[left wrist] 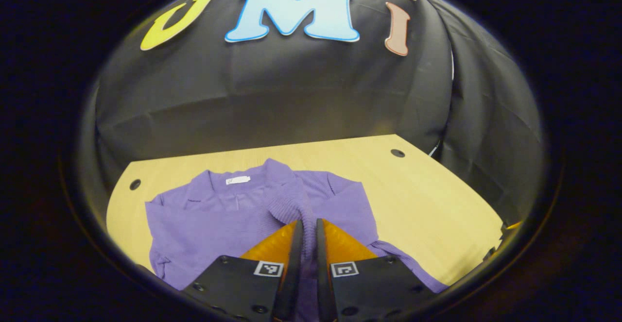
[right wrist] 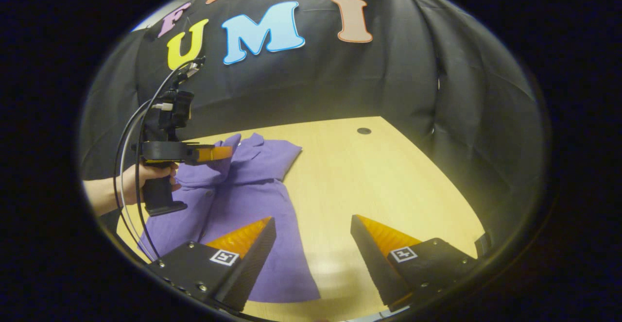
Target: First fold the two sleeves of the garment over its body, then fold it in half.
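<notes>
Left gripper (left wrist: pixel 307 227): fingers drawn nearly together, a strip of purple knit pinched between them. From the right gripper view the same gripper (right wrist: pixel 224 153) was held by a hand (right wrist: pixel 146 178) above the garment, a fold of cloth hanging from its tips, lifted off the table.

Right gripper (right wrist: pixel 313 232): fingers wide apart, holding nothing, low over the near hem and bare tabletop.

Garment (left wrist: pixel 214 215): purple sweater lying flat on the wooden table (left wrist: pixel 427 200), collar toward the wall, one side raised in the left grip.

Judged step: a sleeve fold in hand, the pinched sleeve being carried over the body. Next move would call for laying it flat across the chest without dragging the body along.

Farther off: grommet holes (left wrist: pixel 397 153) in the tabletop, black cloth wall (left wrist: pixel 291 93) behind. Nothing on the table blocked the fold; trailing cables (right wrist: pixel 129 166) off the left gripper hung near the cloth.
</notes>
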A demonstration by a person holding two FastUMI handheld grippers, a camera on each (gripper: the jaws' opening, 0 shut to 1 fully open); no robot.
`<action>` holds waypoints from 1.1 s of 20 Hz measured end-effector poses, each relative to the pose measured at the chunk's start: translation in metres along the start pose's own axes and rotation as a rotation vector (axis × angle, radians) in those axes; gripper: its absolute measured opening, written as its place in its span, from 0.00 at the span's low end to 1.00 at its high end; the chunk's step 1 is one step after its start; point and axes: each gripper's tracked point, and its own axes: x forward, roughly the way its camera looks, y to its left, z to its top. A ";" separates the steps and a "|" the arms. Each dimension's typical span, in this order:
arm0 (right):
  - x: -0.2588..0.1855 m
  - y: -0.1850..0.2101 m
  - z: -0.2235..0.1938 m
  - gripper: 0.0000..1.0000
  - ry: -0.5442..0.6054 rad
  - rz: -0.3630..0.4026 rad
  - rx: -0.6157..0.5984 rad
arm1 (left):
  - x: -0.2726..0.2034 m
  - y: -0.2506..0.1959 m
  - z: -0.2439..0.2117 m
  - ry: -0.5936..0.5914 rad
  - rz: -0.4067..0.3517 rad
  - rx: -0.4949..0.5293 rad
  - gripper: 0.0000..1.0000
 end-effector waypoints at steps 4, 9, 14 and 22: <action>0.002 0.008 -0.013 0.97 0.035 -0.015 -0.043 | -0.026 0.016 0.001 -0.030 0.015 -0.071 0.70; 0.001 0.026 -0.023 0.97 0.063 -0.003 -0.047 | -0.057 0.041 -0.014 -0.021 0.032 -0.120 0.95; 0.003 0.041 -0.043 0.97 0.116 0.008 -0.055 | -0.100 0.064 -0.050 0.028 0.058 -0.121 0.93; -0.004 0.059 -0.071 0.97 0.188 0.022 -0.076 | -0.173 0.084 -0.127 0.126 0.083 -0.172 0.93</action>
